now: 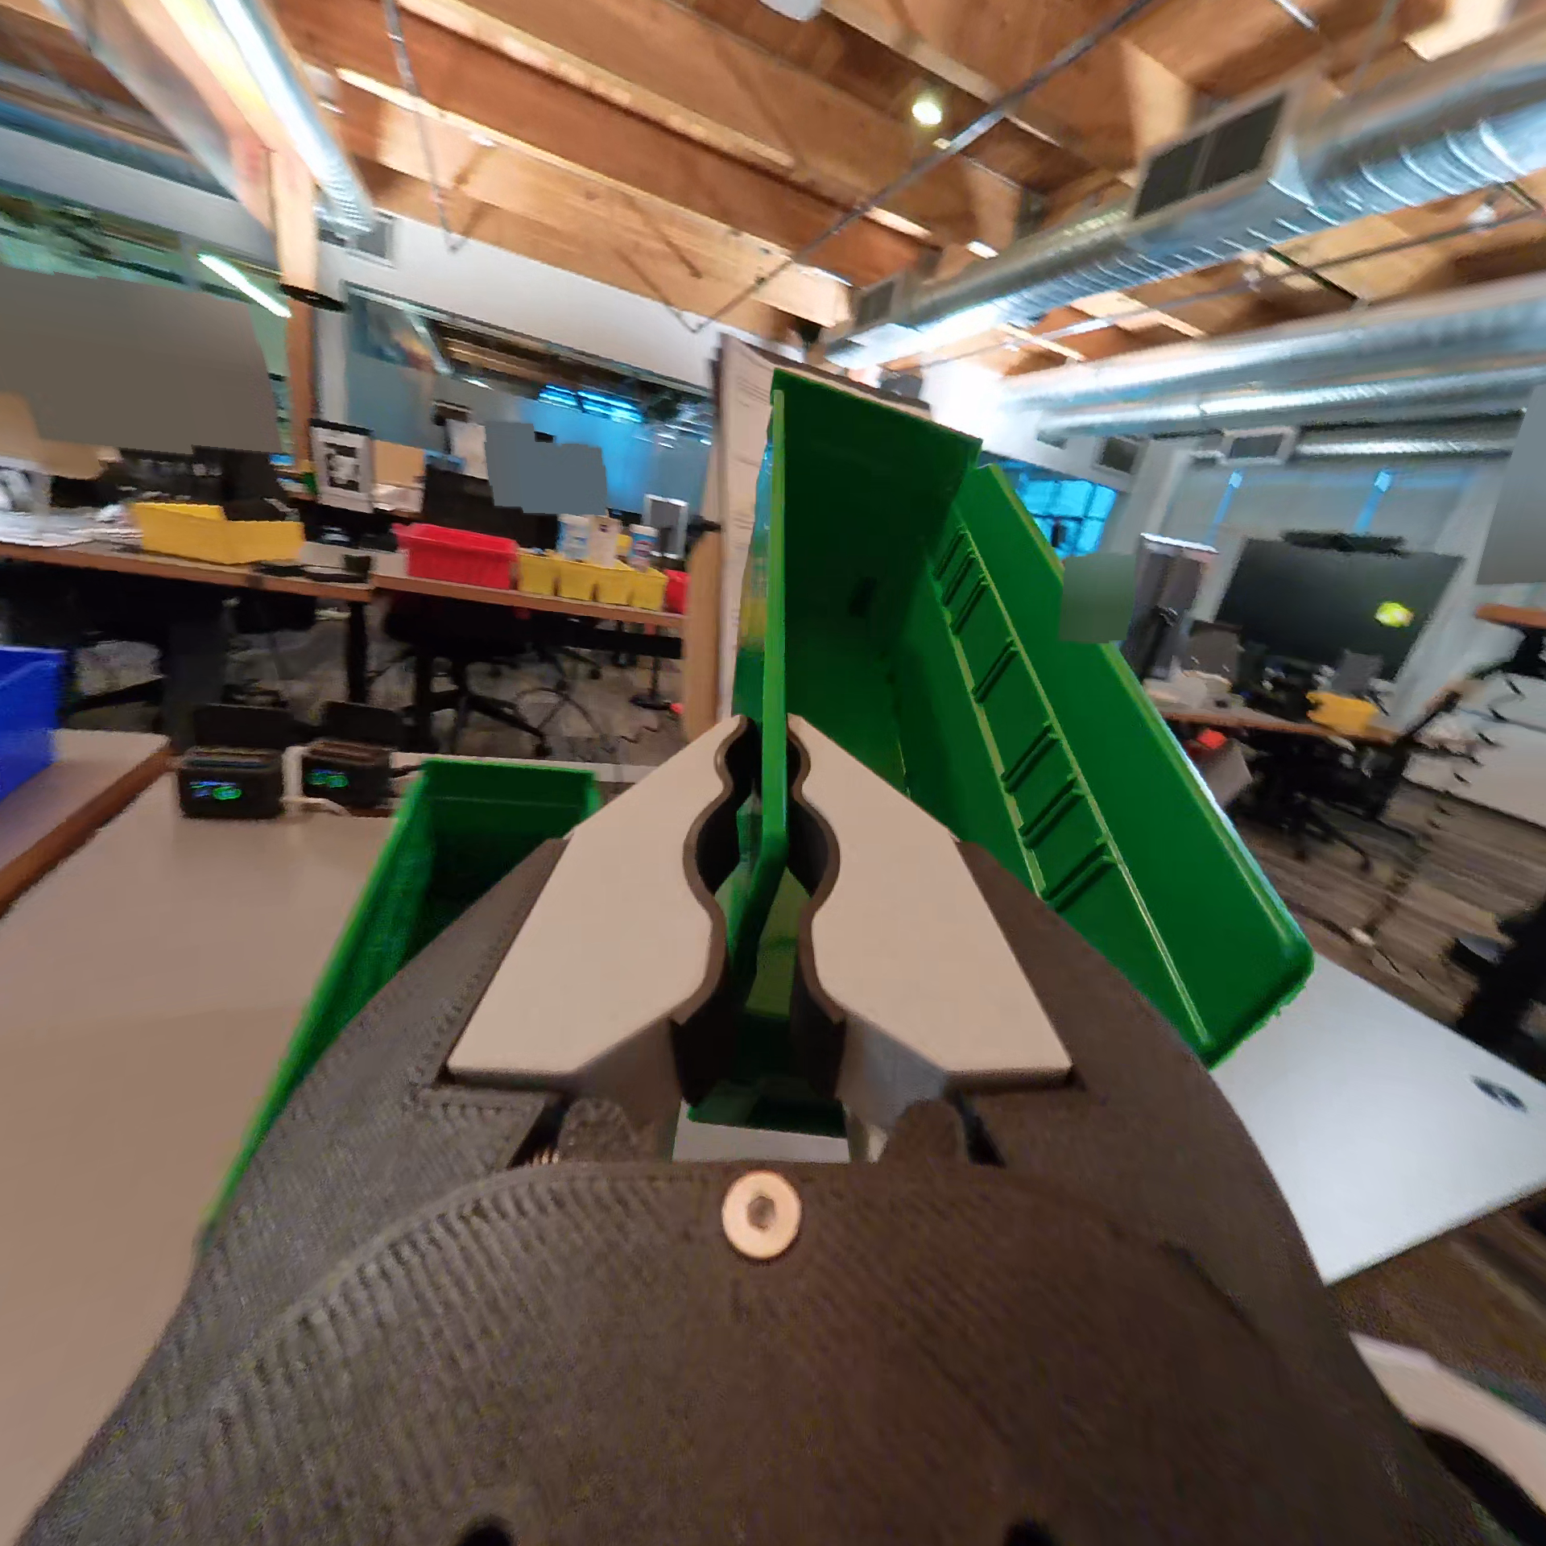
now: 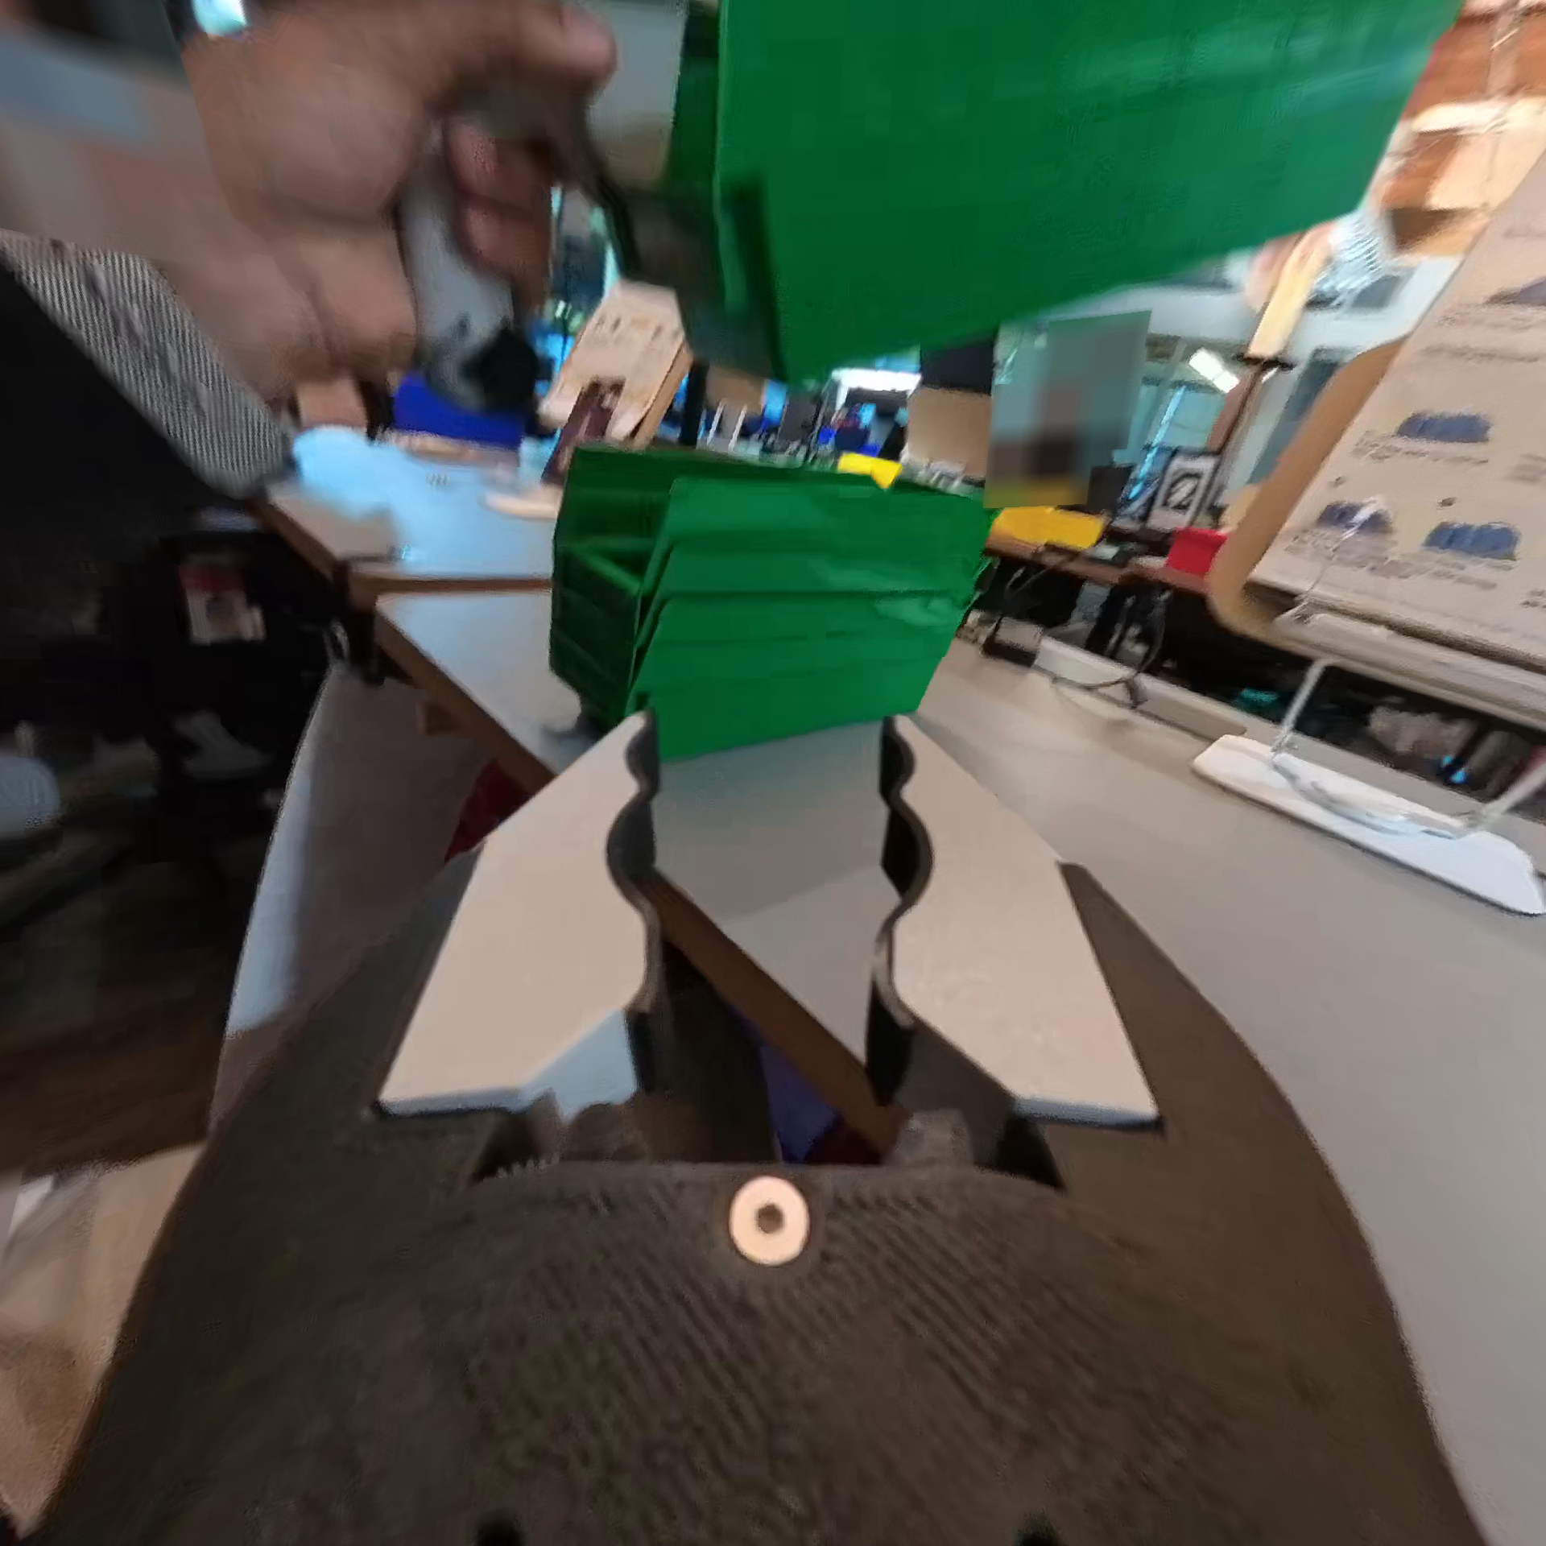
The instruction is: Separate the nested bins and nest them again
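Note:
In the left wrist view my left gripper is shut on the thin side wall of a long green bin. It holds the bin tilted up above the table. A second green bin lies on the table below and to the left, partly hidden by the gripper. In the right wrist view my right gripper is open and empty, just over the table's edge. A stack of nested green bins stands ahead of it. The lifted green bin hangs above, beside a person's hand on the left gripper.
The grey table has a wooden edge. Two black chargers sit at its far end and a blue bin at the left. A poster board on a white stand is at the right. Yellow bins and red bins fill far desks.

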Demonstrator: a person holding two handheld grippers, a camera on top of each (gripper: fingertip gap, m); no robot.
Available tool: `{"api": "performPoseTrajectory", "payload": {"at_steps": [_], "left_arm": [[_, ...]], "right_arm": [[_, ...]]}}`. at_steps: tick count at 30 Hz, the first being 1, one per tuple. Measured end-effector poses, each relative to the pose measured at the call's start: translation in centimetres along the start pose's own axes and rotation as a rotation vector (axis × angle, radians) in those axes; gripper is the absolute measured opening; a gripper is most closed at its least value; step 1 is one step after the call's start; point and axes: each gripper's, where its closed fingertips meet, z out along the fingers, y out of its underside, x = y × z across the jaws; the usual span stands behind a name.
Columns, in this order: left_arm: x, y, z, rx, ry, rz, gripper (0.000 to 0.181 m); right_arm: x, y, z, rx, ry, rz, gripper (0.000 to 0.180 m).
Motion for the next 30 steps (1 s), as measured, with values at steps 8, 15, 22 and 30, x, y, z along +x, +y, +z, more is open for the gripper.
{"api": "performPoseTrajectory", "payload": {"at_steps": [8, 15, 22, 30], "left_arm": [[12.0, 9.0, 2.1, -0.114, 0.215, 0.052, 0.0], [13.4, 17.1, 2.3, -0.224, 0.161, 0.015, 0.0], [10.9, 20.4, 2.2, -0.339, 0.101, -0.109, 0.001], [9.4, 22.3, 1.7, -0.399, 0.069, -0.171, 0.004]], "right_arm": [[4.9, -5.3, -3.6, 0.224, 0.196, 0.178, 0.07], [7.7, -0.9, -3.9, 0.063, 0.347, 0.319, 0.044], [8.1, 1.4, -2.5, -0.042, 0.295, 0.296, 0.032], [7.8, 2.9, -1.5, -0.111, 0.256, 0.346, 0.032]]}}
